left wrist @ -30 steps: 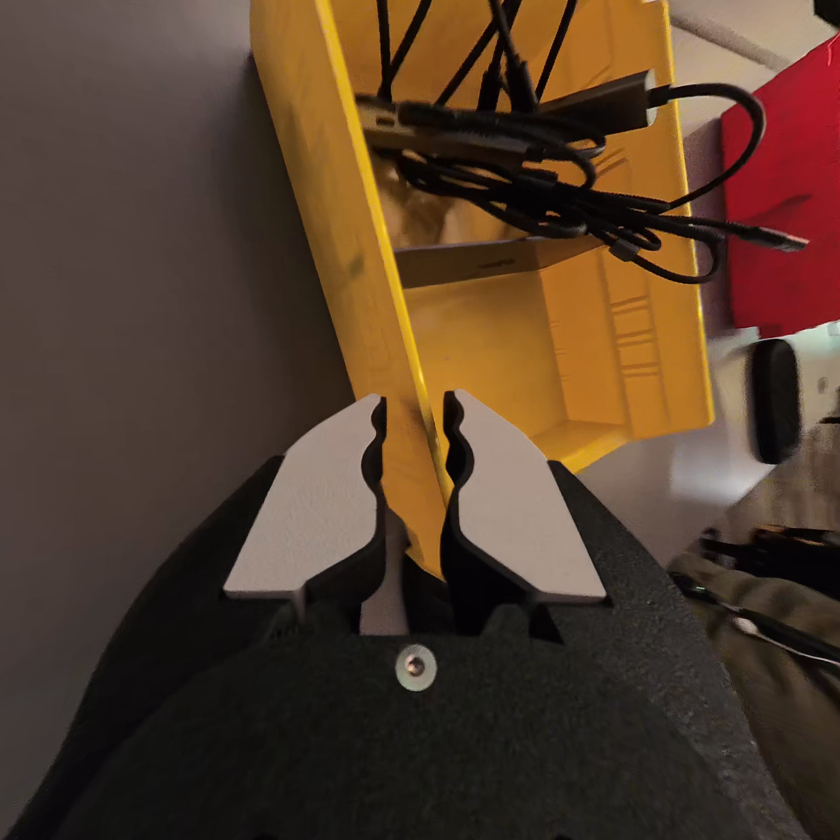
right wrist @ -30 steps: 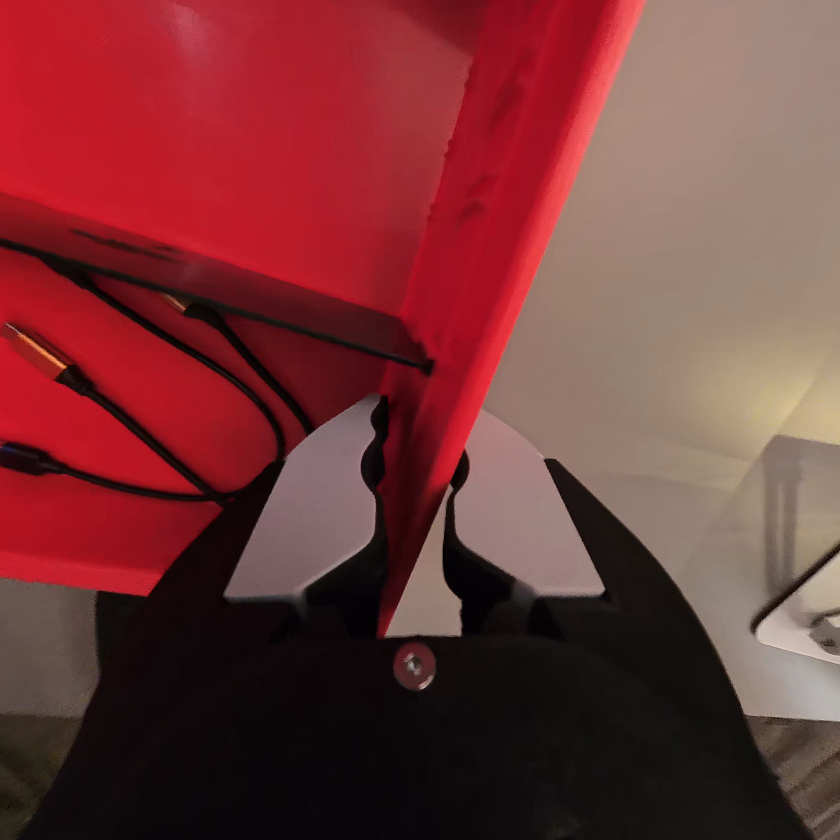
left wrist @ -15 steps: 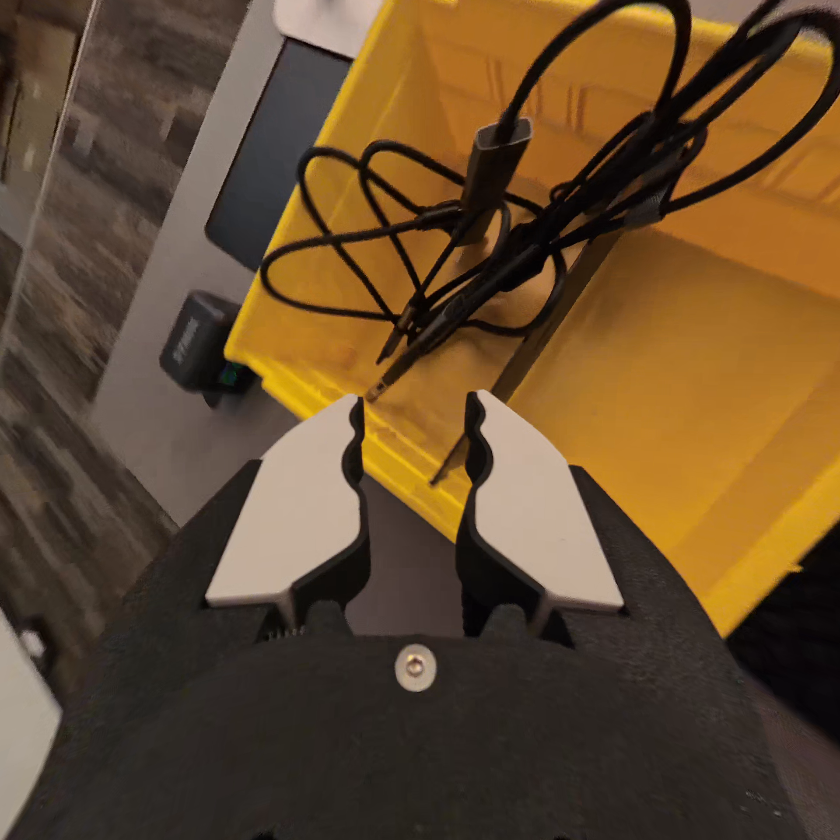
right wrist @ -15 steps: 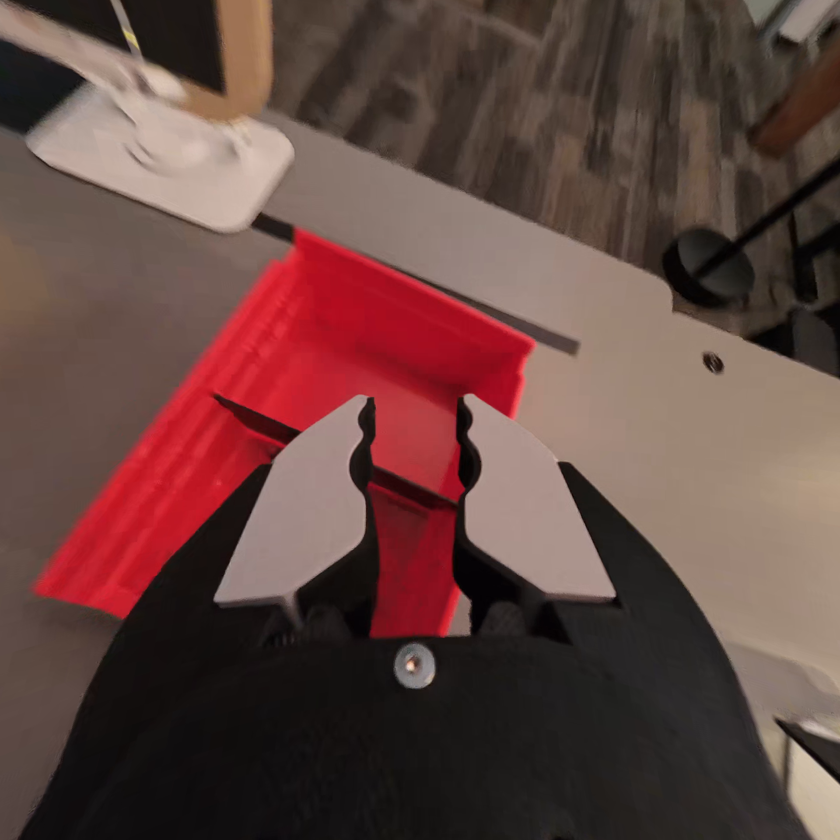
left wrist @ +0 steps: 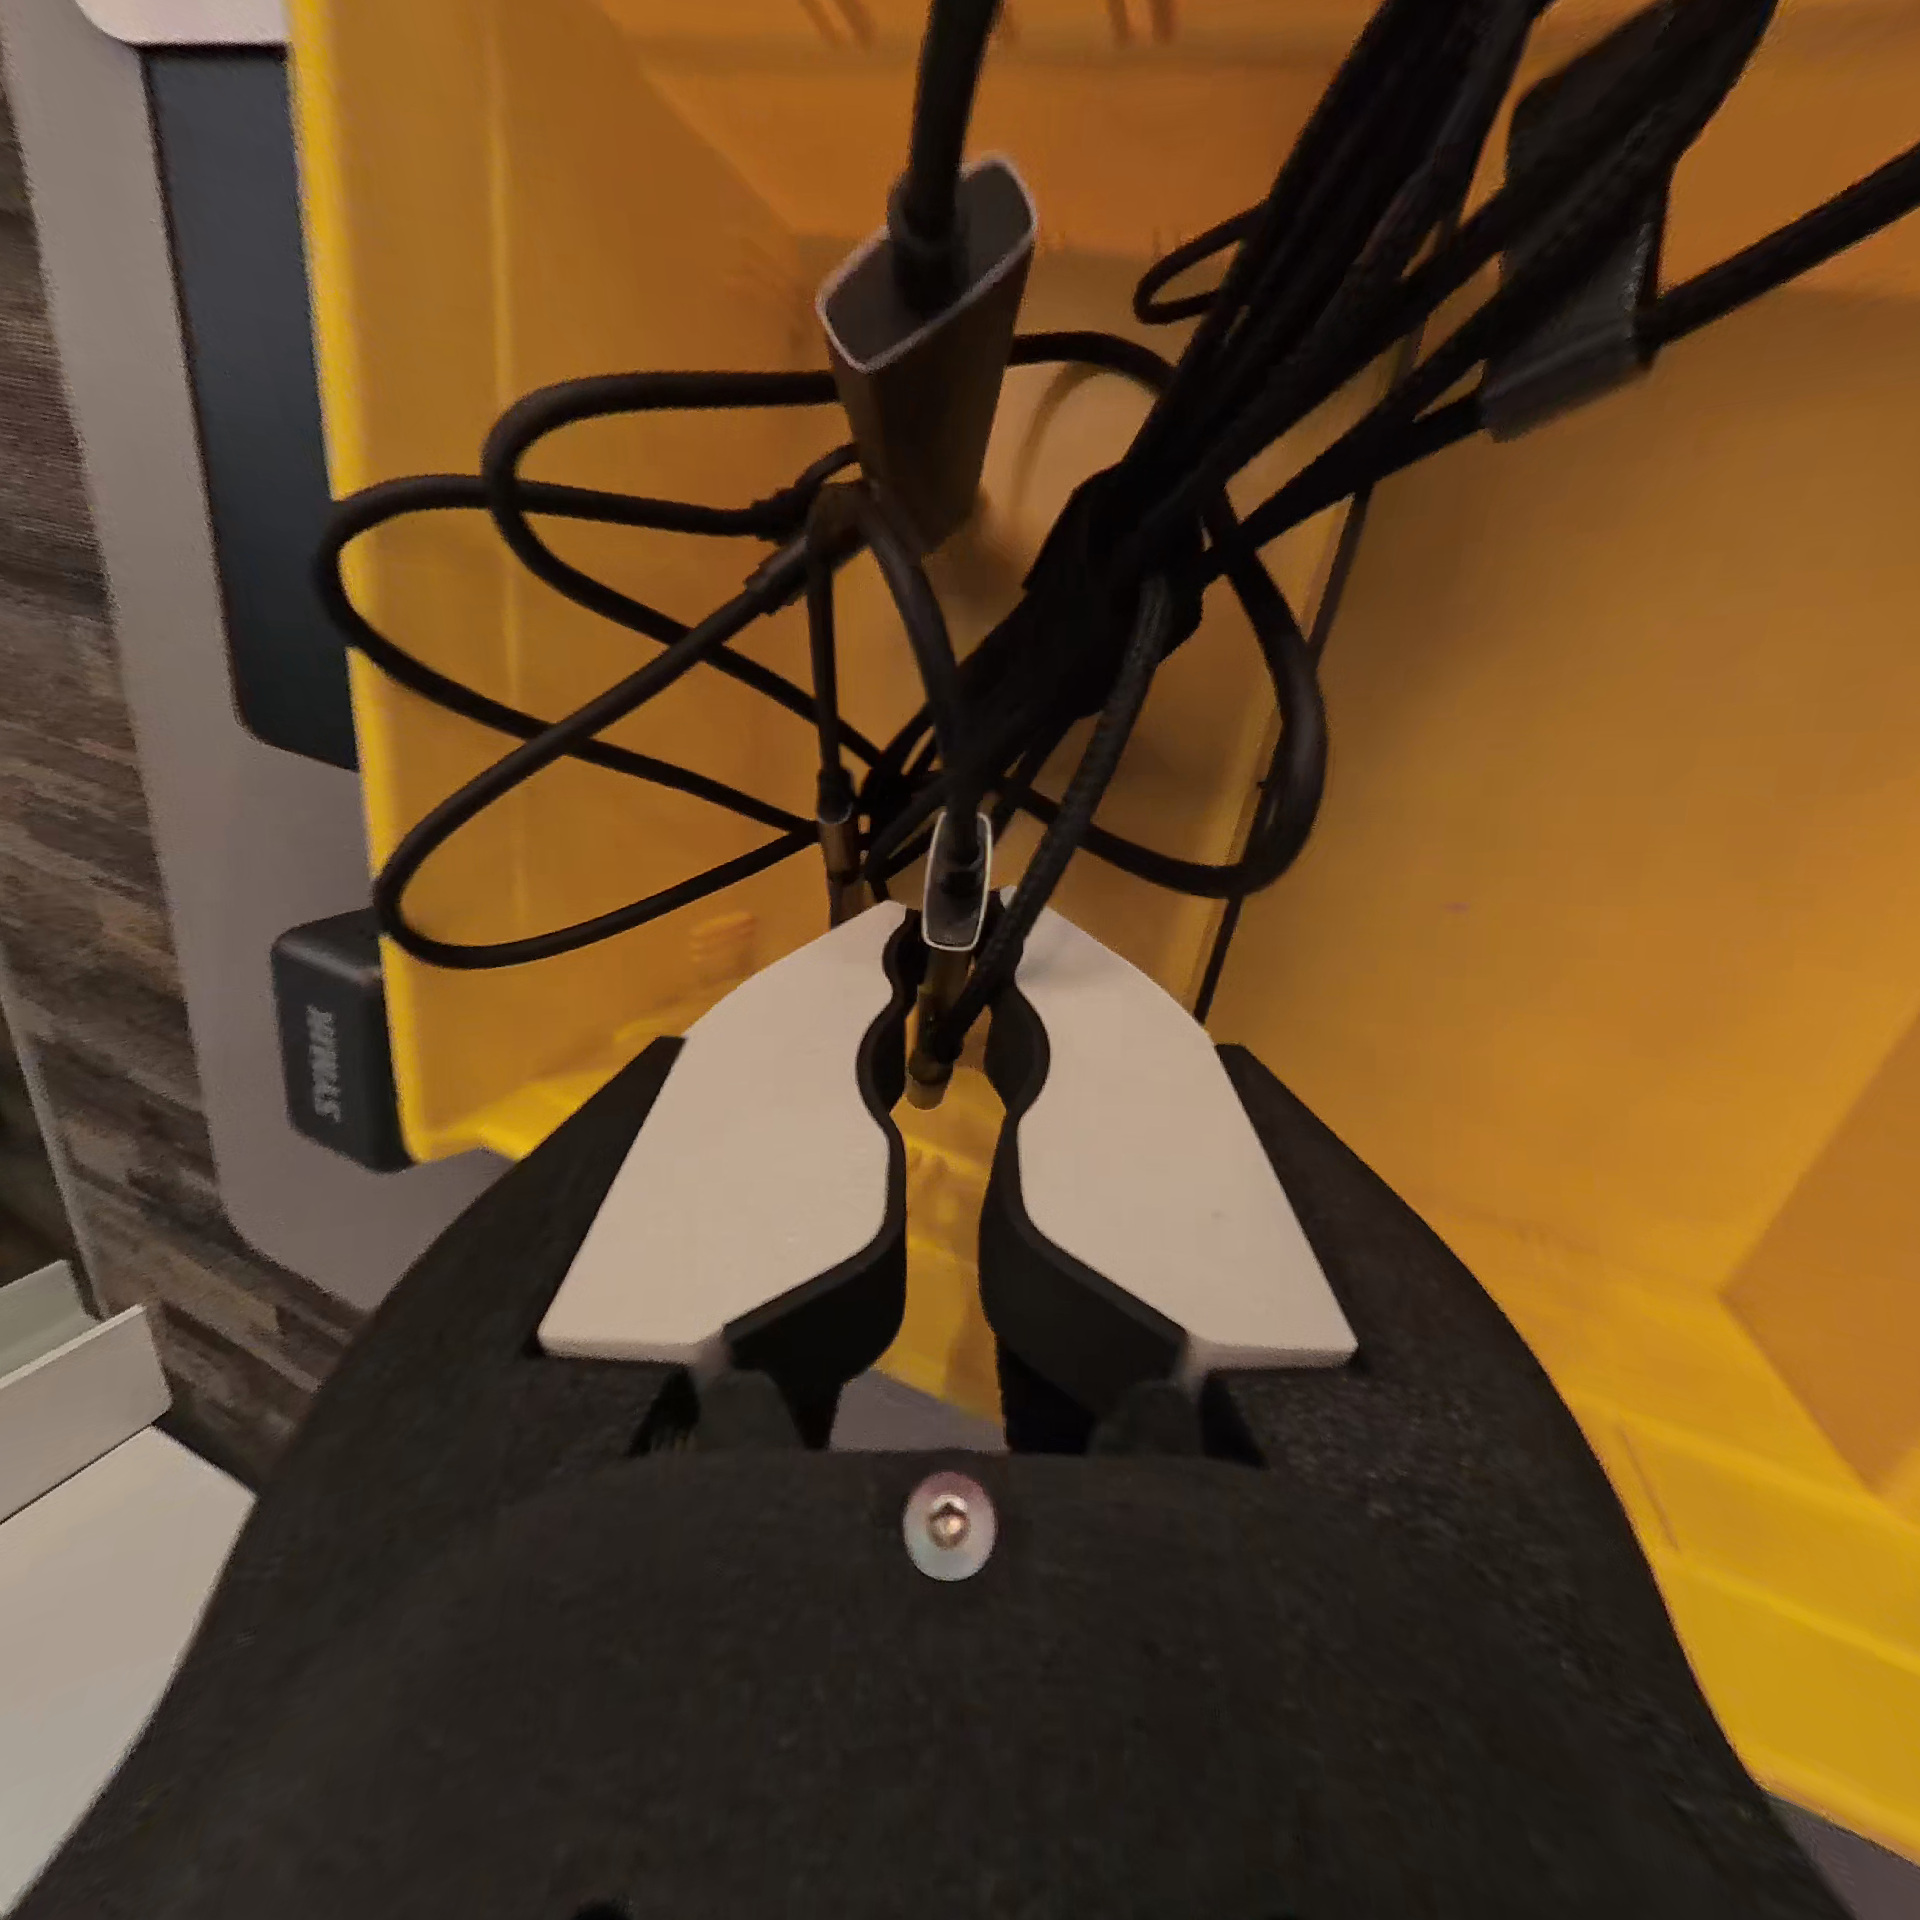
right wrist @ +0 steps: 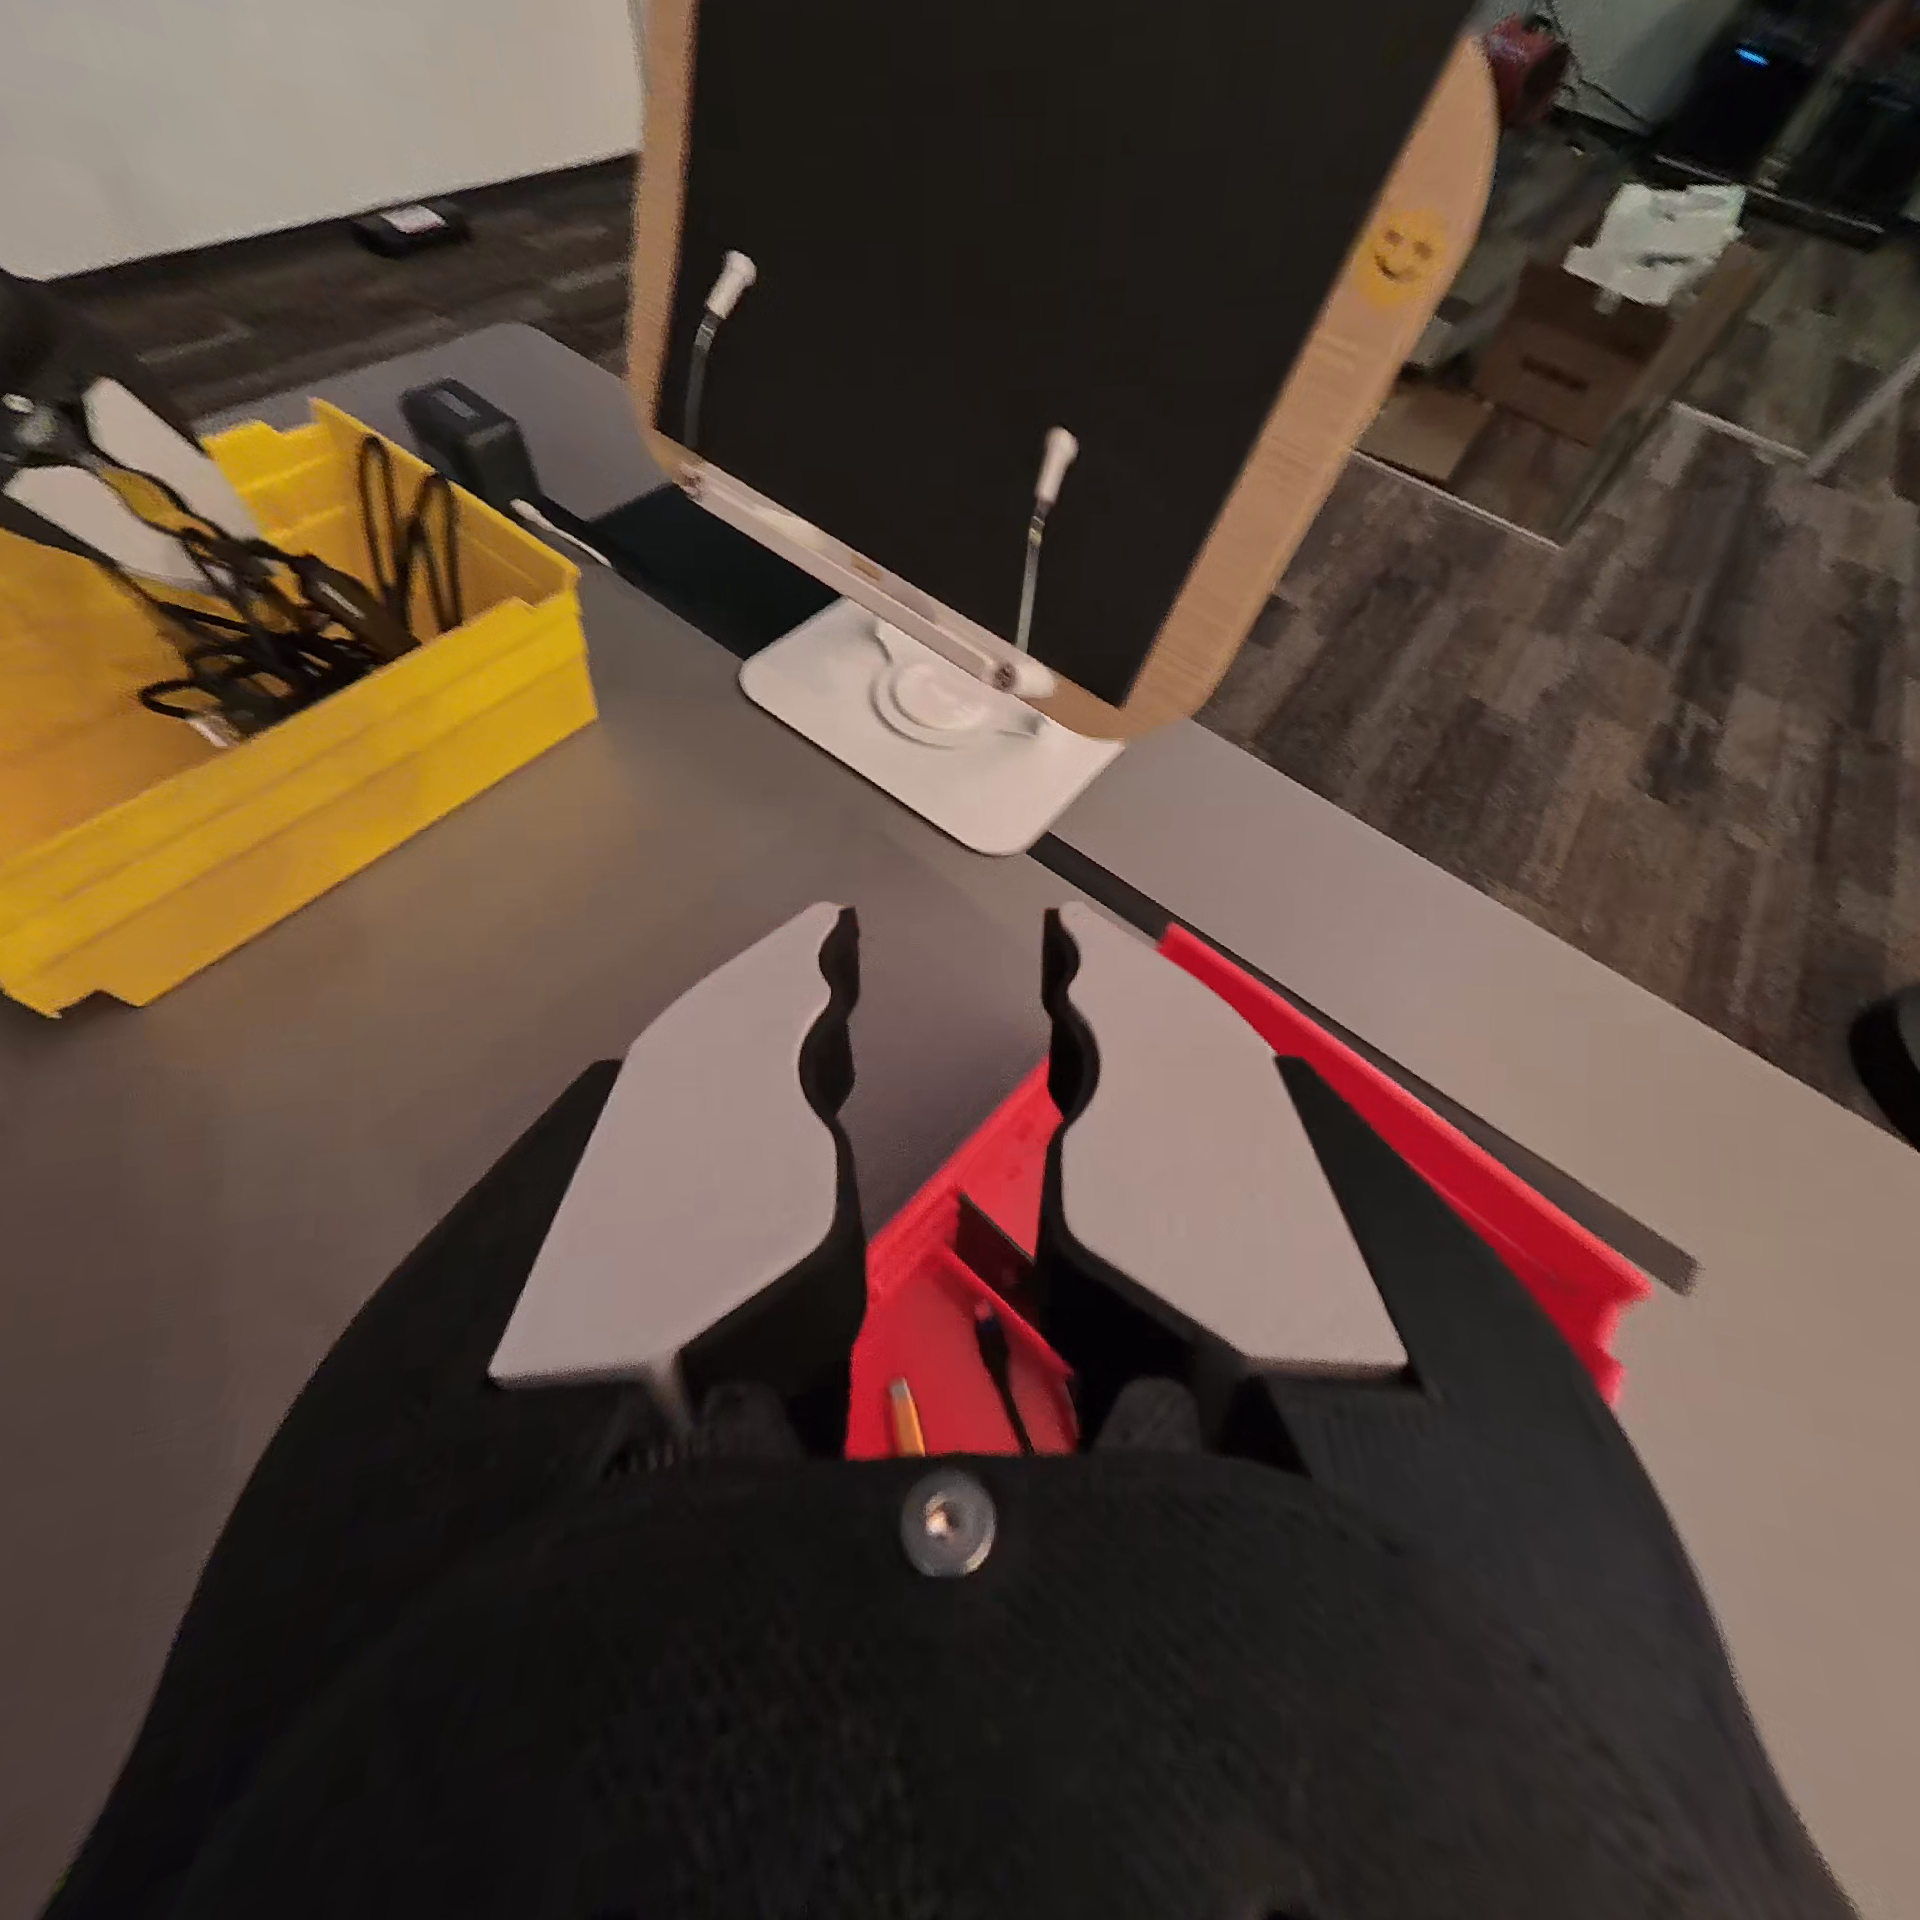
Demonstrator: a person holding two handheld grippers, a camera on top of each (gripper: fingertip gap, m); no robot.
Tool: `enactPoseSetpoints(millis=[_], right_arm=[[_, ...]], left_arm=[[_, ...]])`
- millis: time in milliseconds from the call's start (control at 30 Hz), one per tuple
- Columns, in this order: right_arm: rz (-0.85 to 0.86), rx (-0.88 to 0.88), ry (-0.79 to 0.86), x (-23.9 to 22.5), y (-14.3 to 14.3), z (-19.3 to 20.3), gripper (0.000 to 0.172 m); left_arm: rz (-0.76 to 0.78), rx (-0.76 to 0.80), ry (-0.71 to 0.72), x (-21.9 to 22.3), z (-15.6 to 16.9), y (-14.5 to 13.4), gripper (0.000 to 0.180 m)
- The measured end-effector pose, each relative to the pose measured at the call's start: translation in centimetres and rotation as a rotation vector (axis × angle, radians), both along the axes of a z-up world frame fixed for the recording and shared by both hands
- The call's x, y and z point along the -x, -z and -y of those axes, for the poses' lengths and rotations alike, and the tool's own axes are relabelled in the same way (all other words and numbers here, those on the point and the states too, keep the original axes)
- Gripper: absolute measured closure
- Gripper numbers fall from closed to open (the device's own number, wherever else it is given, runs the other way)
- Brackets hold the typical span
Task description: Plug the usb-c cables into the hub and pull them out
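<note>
My left gripper [left wrist: 951,935] reaches into the yellow bin [left wrist: 1558,831], into a tangle of black usb-c cables [left wrist: 644,665]. Its jaws are closed on a bronze-coloured cable plug [left wrist: 925,1029] and a braided black cable [left wrist: 1081,769] beside it. The grey hub [left wrist: 925,343] lies farther in among the cables. The right wrist view shows the left gripper [right wrist: 135,488] at the far left over the yellow bin [right wrist: 312,769]. My right gripper [right wrist: 951,925] is open and empty above the grey table [right wrist: 520,987], just over the red bin [right wrist: 1403,1132].
The red bin holds an orange-tipped plug [right wrist: 904,1413] and a black cable [right wrist: 997,1351]. A dark screen [right wrist: 987,312] on a white base [right wrist: 935,748] stands at the table's back. A small black box [right wrist: 468,436] sits behind the yellow bin. Floor lies beyond the table's edge. The gap from one gripper's tips to the other's is roughly 50 centimeters.
A second ago each gripper was on its bin's wall. Both let go. The left opened, moved into the yellow bin and closed on a cable plug. The right drew back and stayed open.
</note>
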State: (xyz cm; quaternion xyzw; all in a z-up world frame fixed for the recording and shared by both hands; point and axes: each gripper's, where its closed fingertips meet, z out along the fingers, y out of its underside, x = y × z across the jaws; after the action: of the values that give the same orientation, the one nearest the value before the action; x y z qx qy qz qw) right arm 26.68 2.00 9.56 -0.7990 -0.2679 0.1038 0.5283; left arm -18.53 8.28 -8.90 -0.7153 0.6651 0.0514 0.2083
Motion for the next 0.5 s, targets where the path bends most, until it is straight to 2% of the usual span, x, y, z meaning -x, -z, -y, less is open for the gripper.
enactPoseSetpoints(millis=[100,300,500], right_arm=[[-0.053,-0.034,-0.112,3.7,-0.9,-0.2,0.137],[-0.114,-0.154,-0.488,13.9,-2.8,2.0,0.135],[-0.106,-0.237,-0.729,22.0,-1.5,5.1,0.128]], left_arm=[[0.019,-0.049,-0.001,-0.1,0.2,-2.5,0.171],[-0.064,-0.213,0.025,-1.6,1.1,-10.6,0.171],[-0.153,-0.334,0.062,-5.6,3.1,-17.3,0.172]])
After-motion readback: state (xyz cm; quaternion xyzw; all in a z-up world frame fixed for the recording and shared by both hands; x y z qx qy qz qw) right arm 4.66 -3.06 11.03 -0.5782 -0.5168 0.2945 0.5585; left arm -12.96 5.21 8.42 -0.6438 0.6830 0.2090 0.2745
